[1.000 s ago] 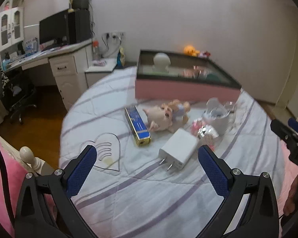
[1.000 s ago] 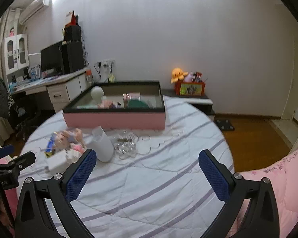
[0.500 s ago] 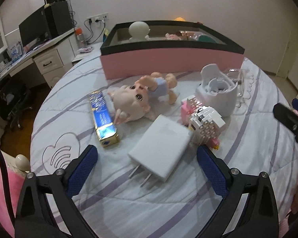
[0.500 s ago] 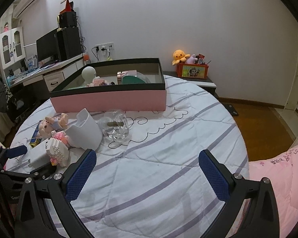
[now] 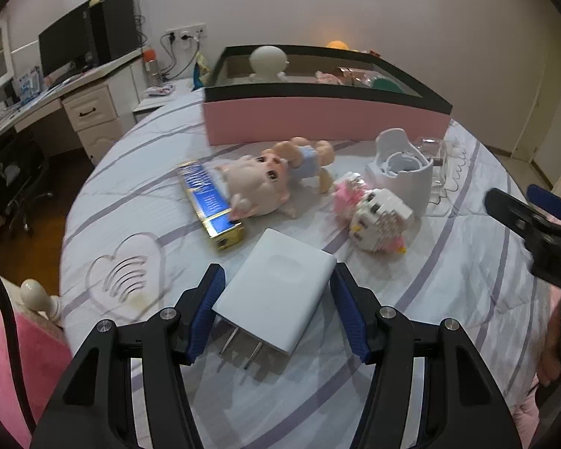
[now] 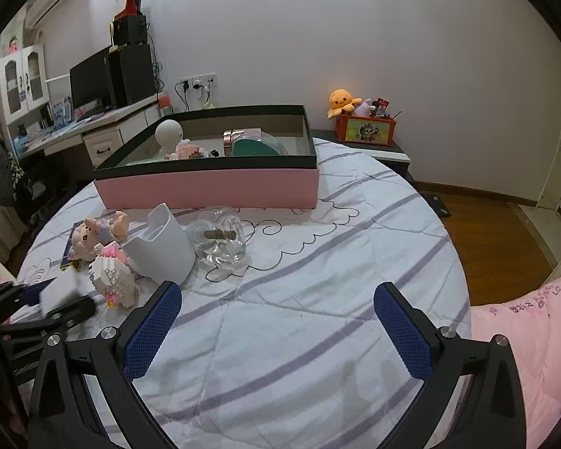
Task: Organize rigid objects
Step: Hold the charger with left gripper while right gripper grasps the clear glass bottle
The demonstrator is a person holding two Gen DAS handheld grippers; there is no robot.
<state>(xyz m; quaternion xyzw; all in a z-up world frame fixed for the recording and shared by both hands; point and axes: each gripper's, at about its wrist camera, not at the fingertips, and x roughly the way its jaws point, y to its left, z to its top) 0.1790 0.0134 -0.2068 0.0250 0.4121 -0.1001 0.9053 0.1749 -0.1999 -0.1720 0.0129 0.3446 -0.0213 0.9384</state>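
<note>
A white plug charger (image 5: 276,295) lies on the striped bedspread between the blue pads of my left gripper (image 5: 278,312), whose jaws have narrowed to its sides. Behind it lie a blue-and-gold box (image 5: 210,205), a pig doll (image 5: 269,183), a white-and-pink block figure (image 5: 377,220) and a white cup-shaped holder (image 5: 404,172). The pink box with a black rim (image 5: 318,119) stands at the back and holds several items. My right gripper (image 6: 276,331) is open and empty over bare bedspread. My left gripper also shows in the right wrist view (image 6: 52,299).
A clear glass jar (image 6: 220,239) lies beside the white holder. A desk with a monitor (image 5: 74,75) stands at the left beyond the bed edge. A nightstand with a toy box (image 6: 366,131) stands at the back right. A pink blanket (image 6: 523,321) lies at the right.
My left gripper moved forward and down to the white charger and its jaws narrowed around it. My right gripper shifted slightly closer to the objects and stayed open.
</note>
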